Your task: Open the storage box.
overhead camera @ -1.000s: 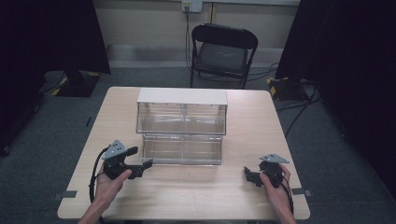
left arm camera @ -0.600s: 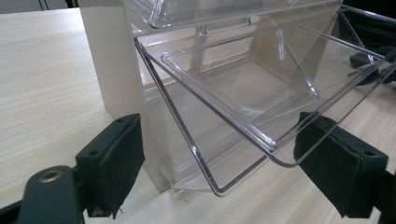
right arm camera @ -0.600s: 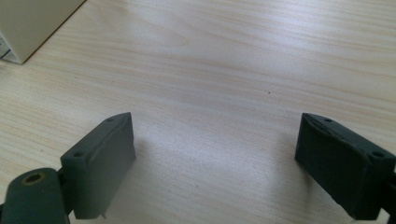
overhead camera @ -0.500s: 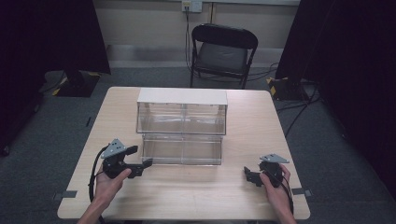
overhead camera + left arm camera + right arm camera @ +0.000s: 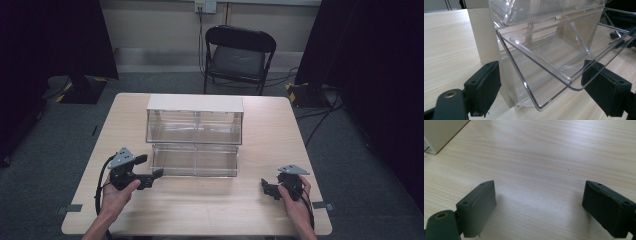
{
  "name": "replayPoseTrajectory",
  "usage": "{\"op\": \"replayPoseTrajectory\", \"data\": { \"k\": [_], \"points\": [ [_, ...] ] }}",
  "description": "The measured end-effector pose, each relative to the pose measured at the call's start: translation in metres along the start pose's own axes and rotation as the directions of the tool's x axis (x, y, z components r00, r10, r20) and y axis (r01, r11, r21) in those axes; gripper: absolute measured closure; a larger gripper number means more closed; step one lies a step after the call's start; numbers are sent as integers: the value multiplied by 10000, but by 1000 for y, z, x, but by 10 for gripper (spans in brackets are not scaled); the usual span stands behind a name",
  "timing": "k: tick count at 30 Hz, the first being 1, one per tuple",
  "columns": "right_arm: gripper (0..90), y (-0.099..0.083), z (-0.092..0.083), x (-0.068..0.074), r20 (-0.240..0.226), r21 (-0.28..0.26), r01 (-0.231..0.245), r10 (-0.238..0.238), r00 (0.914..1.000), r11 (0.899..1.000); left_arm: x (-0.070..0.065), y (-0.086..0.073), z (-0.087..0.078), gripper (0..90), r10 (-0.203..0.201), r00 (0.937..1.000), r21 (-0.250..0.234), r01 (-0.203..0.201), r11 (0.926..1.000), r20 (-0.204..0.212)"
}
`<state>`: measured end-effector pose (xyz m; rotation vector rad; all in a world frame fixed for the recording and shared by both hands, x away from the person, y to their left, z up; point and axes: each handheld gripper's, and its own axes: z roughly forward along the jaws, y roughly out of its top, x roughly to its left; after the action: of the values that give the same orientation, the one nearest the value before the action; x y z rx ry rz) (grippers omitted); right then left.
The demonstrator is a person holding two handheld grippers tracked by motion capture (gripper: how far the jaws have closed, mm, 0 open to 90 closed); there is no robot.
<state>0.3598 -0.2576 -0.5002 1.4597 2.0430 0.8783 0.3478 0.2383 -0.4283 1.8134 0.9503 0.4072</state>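
A clear plastic drawer cabinet (image 5: 195, 135) with a pale top stands mid-table. Its lower drawer (image 5: 195, 162) is pulled out toward me; in the left gripper view that clear drawer (image 5: 554, 57) looks empty. My left gripper (image 5: 150, 172) is open at the drawer's left front corner, and its jaws stand wide on either side of that corner (image 5: 534, 102) without pressing it. My right gripper (image 5: 267, 187) rests low over bare wood at the right front of the table, open, with nothing between its pads (image 5: 477, 206).
The wooden table (image 5: 270, 135) has bare room to the right and in front of the cabinet. A black folding chair (image 5: 239, 55) stands behind the table. Cables trail on the grey floor at the right. The cabinet's pale side wall (image 5: 441, 132) lies up-left of the right gripper.
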Motion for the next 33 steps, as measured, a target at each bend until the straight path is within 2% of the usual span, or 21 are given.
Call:
{"op": "replayPoseTrajectory", "data": {
  "k": [2,6,17,19,23,26,28,33],
  "points": [
    [110,0,0,0,2,0,2,-2,10000,10000,0,2,0,158,173,9998,67,-173,9998,-35],
    [110,0,0,0,0,-1,2,-2,10000,10000,0,4,0,157,-16,10000,-56,16,10000,9],
    [110,0,0,0,0,-1,1,-1,10000,10000,1,7,2,155,135,9998,37,-135,9999,-124],
    [110,0,0,0,2,-1,2,-2,10000,10000,1,8,2,156,58,9999,11,-58,10000,-83],
    [110,0,0,0,2,0,1,-1,10000,10000,2,11,2,156,197,9997,98,-195,9998,-138],
    [110,0,0,0,1,-1,3,-3,10000,10000,1,14,2,157,165,9998,51,-164,9999,-97],
    [110,0,0,0,1,-1,3,-3,10000,10000,1,15,2,157,306,9995,70,-305,9995,-122],
    [110,0,0,0,0,-1,3,-3,10000,10000,2,21,3,156,208,9997,-80,-209,9997,-129]
  ]
}}
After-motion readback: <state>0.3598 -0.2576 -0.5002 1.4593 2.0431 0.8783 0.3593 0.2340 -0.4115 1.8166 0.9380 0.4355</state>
